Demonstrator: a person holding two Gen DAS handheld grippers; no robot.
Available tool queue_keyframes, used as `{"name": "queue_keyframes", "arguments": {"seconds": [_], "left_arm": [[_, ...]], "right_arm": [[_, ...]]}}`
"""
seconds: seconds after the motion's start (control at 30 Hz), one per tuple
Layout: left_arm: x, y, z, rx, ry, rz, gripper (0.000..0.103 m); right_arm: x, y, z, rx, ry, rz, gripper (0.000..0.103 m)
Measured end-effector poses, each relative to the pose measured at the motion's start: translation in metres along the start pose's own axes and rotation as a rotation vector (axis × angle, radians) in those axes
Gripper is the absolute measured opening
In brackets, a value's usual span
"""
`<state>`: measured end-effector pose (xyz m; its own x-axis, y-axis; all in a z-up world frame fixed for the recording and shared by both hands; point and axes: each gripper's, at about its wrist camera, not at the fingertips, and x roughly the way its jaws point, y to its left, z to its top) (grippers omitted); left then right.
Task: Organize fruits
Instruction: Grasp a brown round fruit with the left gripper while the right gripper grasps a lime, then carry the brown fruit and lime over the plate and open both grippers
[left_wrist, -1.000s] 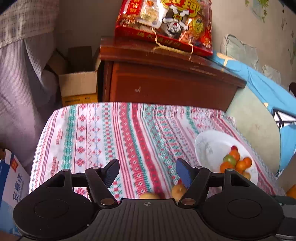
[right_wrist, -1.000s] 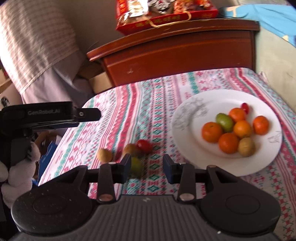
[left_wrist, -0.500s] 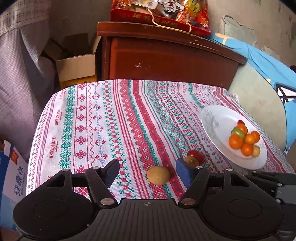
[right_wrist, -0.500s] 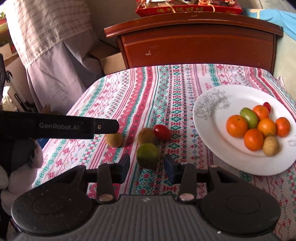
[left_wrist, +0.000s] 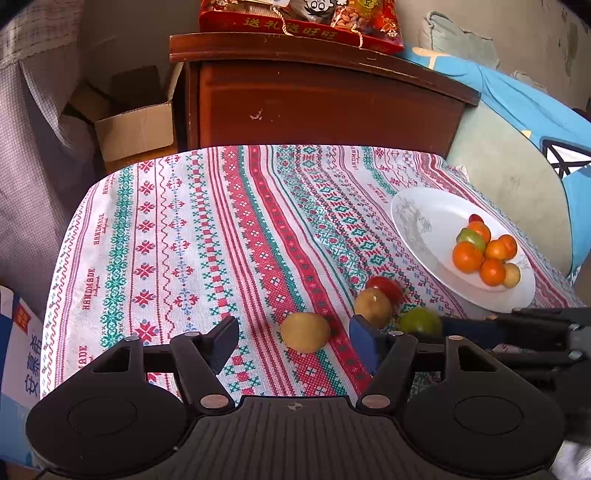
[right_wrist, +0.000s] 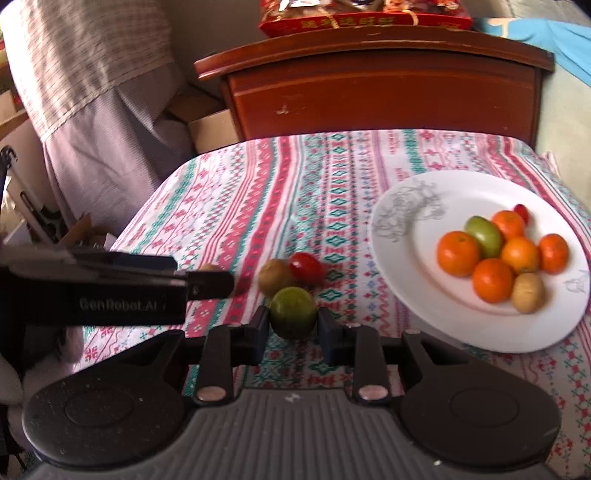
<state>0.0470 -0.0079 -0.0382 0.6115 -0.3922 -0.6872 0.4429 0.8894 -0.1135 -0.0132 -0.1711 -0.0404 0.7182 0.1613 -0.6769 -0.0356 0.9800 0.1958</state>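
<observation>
the right gripper (right_wrist: 291, 326) jaws have just closed onto the round green fruit (right_wrist: 293, 312), ready for the white plate (right_wrist: 413, 258); the left gripper (left_wrist: 291, 338) jaws hang open around the yellow-brown fruit (left_wrist: 305, 331).

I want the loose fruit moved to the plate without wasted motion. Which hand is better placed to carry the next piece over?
The right. Its tongs have just closed on the green fruit, beside the plate. The left tongs are open, with the yellow fruit between the fingers but not gripped.
</observation>
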Motion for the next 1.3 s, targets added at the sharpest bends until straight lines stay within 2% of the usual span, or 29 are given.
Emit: {"name": "queue_keyframes", "arguments": {"seconds": [0.1, 0.37, 0.47, 0.53, 0.67, 0.8, 1.07, 1.3], "left_arm": [[0.004, -0.005, -0.002, 0.025, 0.006, 0.006, 0.052], [0.010, -0.010, -0.005, 0.067, -0.001, 0.040, 0.051], [0.011, -0.011, -0.006, 0.091, -0.012, 0.045, 0.040], [0.010, -0.012, -0.006, 0.097, -0.018, 0.029, 0.027], [0.009, -0.015, -0.004, 0.090, -0.016, 0.020, 0.027], [0.002, -0.017, 0.005, 0.061, -0.048, 0.003, 0.027], [-0.005, -0.042, 0.036, 0.011, -0.148, -0.135, 0.027], [0.016, -0.067, 0.044, 0.016, -0.143, -0.207, 0.027]], "right_arm": [[-0.002, -0.005, 0.000, 0.016, -0.004, -0.016, 0.028], [-0.004, -0.009, 0.000, 0.026, -0.005, -0.015, 0.028], [-0.005, -0.010, 0.001, 0.030, -0.006, -0.018, 0.028], [-0.006, -0.010, 0.001, 0.034, -0.007, -0.021, 0.028], [-0.008, -0.011, 0.002, 0.038, -0.017, -0.020, 0.028], [-0.015, -0.015, 0.008, 0.053, -0.046, -0.026, 0.028], [-0.037, -0.045, 0.037, 0.131, -0.174, -0.092, 0.028], [-0.038, -0.077, 0.050, 0.216, -0.217, -0.137, 0.028]]}}
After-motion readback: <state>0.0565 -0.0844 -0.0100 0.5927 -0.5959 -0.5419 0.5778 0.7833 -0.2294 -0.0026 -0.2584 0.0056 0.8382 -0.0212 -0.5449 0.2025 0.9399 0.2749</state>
